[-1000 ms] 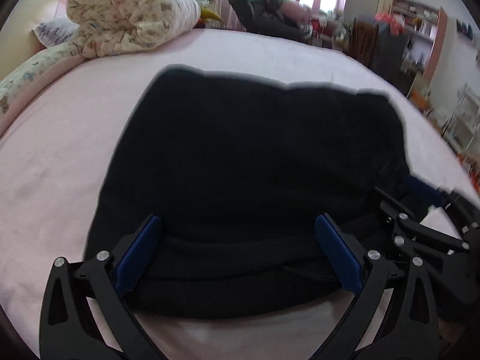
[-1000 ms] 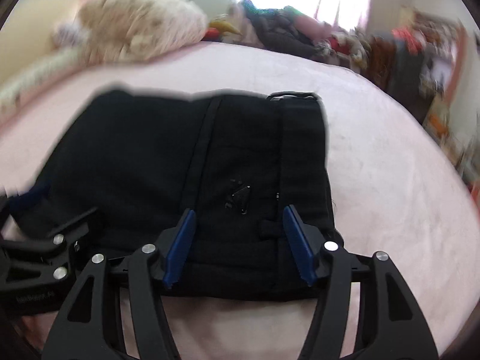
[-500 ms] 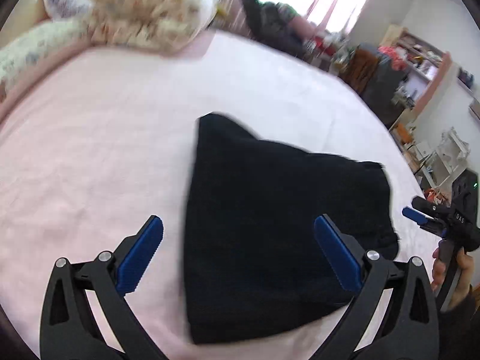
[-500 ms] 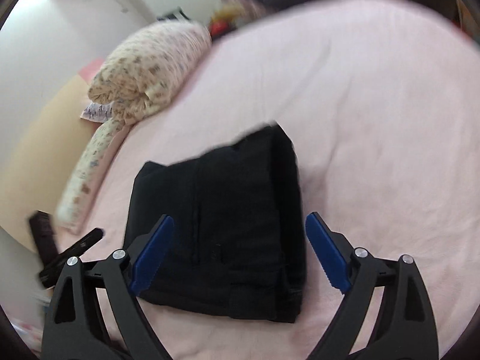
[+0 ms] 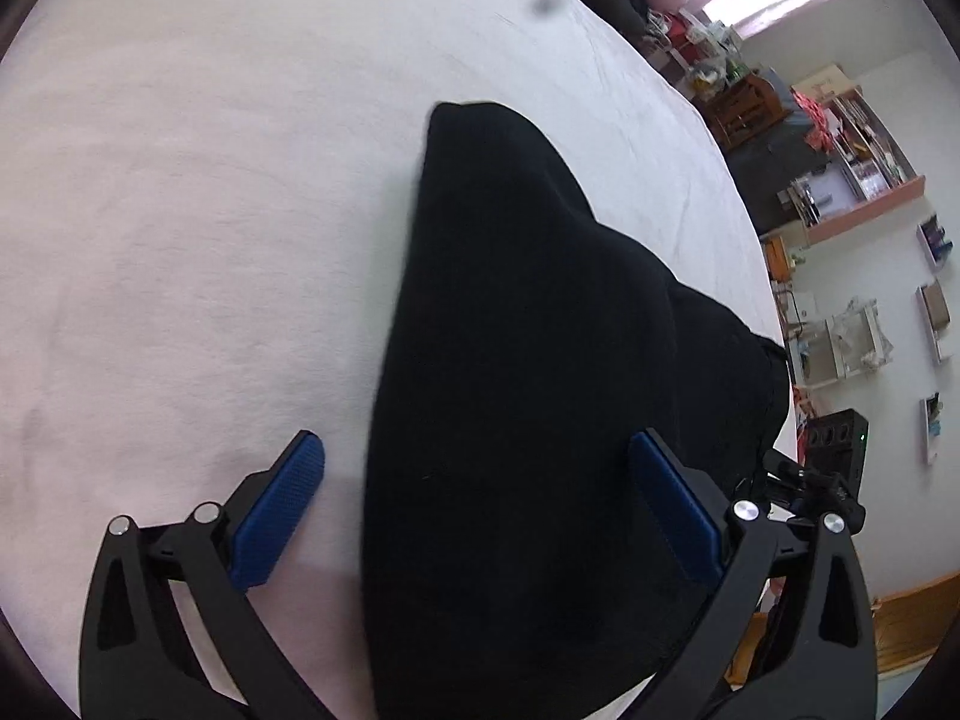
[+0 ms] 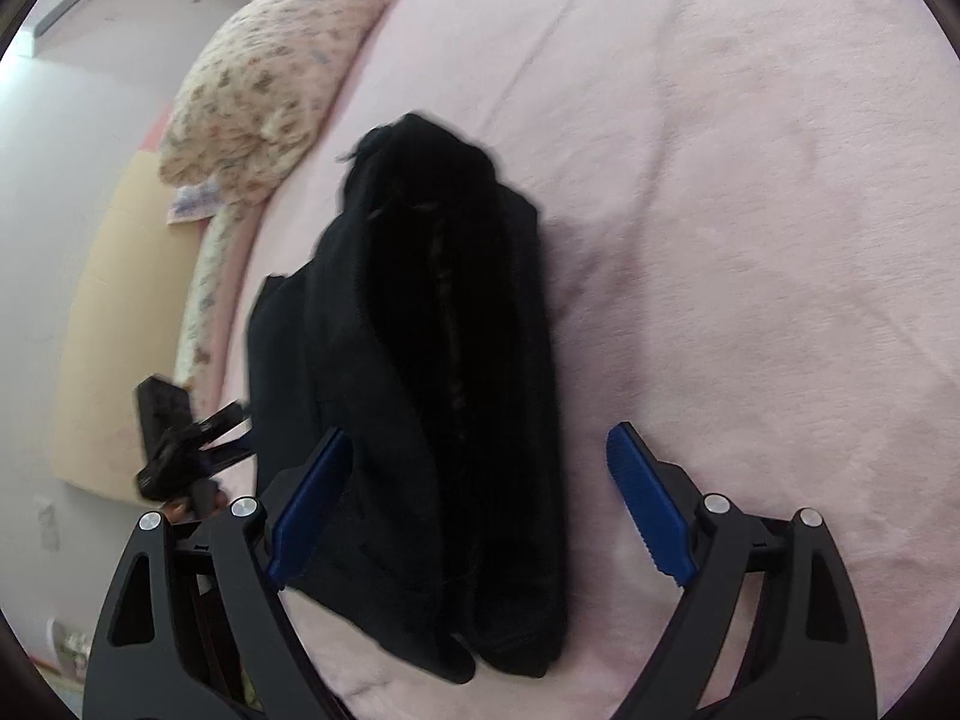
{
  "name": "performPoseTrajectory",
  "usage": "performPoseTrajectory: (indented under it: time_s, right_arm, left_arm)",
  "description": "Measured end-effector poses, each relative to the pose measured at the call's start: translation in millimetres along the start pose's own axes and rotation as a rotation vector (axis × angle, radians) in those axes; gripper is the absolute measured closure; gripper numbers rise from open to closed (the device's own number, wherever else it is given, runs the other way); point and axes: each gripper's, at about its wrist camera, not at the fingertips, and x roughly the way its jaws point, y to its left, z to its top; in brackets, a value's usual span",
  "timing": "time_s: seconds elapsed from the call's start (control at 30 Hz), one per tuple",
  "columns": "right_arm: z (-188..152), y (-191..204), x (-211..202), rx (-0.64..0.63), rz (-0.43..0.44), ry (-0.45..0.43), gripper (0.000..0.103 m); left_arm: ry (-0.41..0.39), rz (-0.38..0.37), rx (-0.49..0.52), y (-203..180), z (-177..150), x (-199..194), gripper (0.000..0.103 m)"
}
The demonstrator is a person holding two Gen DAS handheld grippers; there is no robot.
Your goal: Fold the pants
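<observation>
The black pants (image 5: 528, 396) lie folded into a compact bundle on the pink bed sheet (image 5: 198, 228). In the right wrist view the pants (image 6: 444, 360) show stacked folded layers. My left gripper (image 5: 480, 504) is open and empty, held above the near end of the bundle, its blue pads (image 5: 279, 507) wide apart. My right gripper (image 6: 480, 498) is open and empty, also above the bundle's near end. The left gripper shows at the left of the right wrist view (image 6: 180, 444), beside the bundle. The right gripper shows at the right edge of the left wrist view (image 5: 810, 492).
A floral rolled quilt (image 6: 264, 96) lies at the bed's head beside a beige headboard (image 6: 120, 324). Past the bed's far side stand a shelf unit (image 5: 852, 162), a dark cabinet (image 5: 780, 156) and a cluttered window area (image 5: 672, 6). Pink sheet surrounds the bundle.
Both grippers have lifted away from the pants and swung round; the right one opened wider. The pants stay folded on the bed.
</observation>
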Motion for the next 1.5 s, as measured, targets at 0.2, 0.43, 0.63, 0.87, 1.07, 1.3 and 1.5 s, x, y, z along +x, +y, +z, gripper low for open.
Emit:
performPoseTrajectory:
  time_s: [0.2, 0.43, 0.63, 0.87, 1.07, 1.3, 1.5]
  right_arm:
    - [-8.4, 8.2, 13.1, -0.051, 0.033, 0.046, 0.017]
    - [-9.9, 4.6, 15.7, -0.077, 0.071, 0.021, 0.042]
    - [-12.0, 7.7, 11.9, -0.103, 0.104, -0.018, 0.060]
    - [-13.1, 15.3, 6.8, -0.091, 0.141, -0.084, 0.069]
    - [-7.6, 23.5, 1.5, -0.091, 0.180, -0.110, 0.070]
    - [6.6, 33.4, -4.8, -0.086, 0.218, -0.137, 0.071]
    - [32.6, 44.1, -22.8, -0.107, 0.225, -0.214, 0.071]
  left_arm:
    - [0.054, -0.055, 0.017, -11.2, 2.7, 11.4, 0.002]
    - [0.030, -0.067, -0.008, -18.0, -1.9, 10.1, 0.033]
    - [0.011, -0.052, -0.021, -15.8, -4.9, 5.3, 0.066]
    - [-0.047, -0.032, 0.027, -28.0, -9.0, -4.9, 0.091]
    - [-0.114, -0.053, 0.073, -43.8, -9.5, -21.5, 0.094]
    - [-0.180, -0.054, 0.139, -69.8, -4.0, -31.7, 0.094]
    - [-0.261, -0.088, 0.156, -88.5, 12.6, -35.5, 0.094]
